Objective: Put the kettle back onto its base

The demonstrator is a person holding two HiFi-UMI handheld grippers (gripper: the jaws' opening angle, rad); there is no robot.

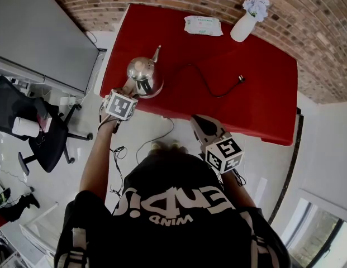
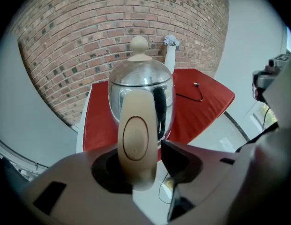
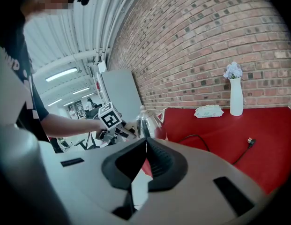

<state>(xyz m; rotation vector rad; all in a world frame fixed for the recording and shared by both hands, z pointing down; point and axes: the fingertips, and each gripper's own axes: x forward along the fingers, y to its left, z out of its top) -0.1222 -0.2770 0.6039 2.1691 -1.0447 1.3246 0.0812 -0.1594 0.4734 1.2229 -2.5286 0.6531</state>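
A shiny steel kettle [image 1: 144,74] with a cream handle [image 2: 136,139] and lid knob stands upright at the front left of the red table [image 1: 257,105]. A black cord [image 1: 202,80] runs out from under it; whatever it stands on is hidden beneath it. My left gripper [image 1: 130,89] reaches the kettle from the front. In the left gripper view its jaws [image 2: 143,161] stand on either side of the handle, with a gap showing at the right pad, so it is open. My right gripper [image 1: 196,119] hangs off the table's front edge, shut on nothing [image 3: 146,142].
A white vase with flowers [image 1: 244,24] and a pack of wipes [image 1: 203,25] sit at the table's back near the brick wall. The cord ends in a loose plug [image 1: 240,79]. An office chair [image 1: 42,133] stands on the floor to the left.
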